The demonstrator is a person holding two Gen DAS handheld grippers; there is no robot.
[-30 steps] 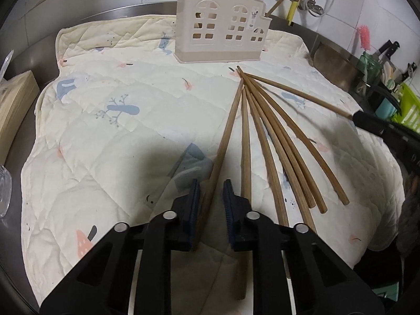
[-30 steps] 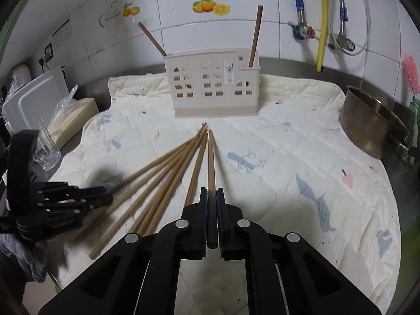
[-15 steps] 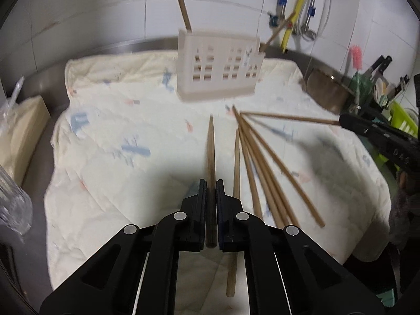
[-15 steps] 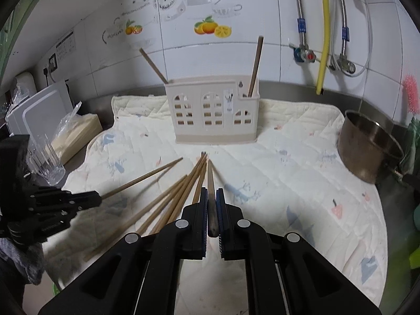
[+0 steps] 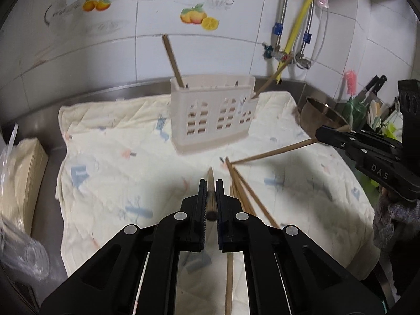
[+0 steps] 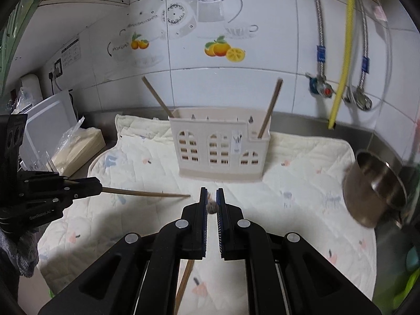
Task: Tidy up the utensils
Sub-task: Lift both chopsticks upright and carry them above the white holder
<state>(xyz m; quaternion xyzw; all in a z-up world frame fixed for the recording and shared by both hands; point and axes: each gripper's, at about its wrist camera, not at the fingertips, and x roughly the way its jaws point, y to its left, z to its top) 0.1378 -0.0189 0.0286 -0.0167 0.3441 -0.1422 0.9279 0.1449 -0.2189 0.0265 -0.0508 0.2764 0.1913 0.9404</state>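
A beige plastic utensil holder (image 5: 212, 115) stands on a quilted cream mat (image 5: 110, 162), with one wooden chopstick leaning in each end; it also shows in the right wrist view (image 6: 219, 148). My left gripper (image 5: 210, 187) is shut on a wooden chopstick (image 5: 210, 197) pointing toward the holder. My right gripper (image 6: 211, 195) is shut on another chopstick (image 6: 212, 206), seen end-on. Several loose chopsticks (image 5: 244, 194) lie on the mat right of the left gripper. The other gripper shows in each view, holding its chopstick (image 6: 144, 193).
A steel pot (image 6: 372, 186) sits at the mat's right edge. A wrapped pack of chopsticks (image 6: 78, 148) and a glass (image 5: 23, 252) stand left of the mat. Pipes and a yellow hose (image 6: 341, 52) hang on the tiled wall behind.
Both grippers have lifted their chopsticks off the mat and tipped up toward the holder. The left gripper closed on its chopstick a second ago.
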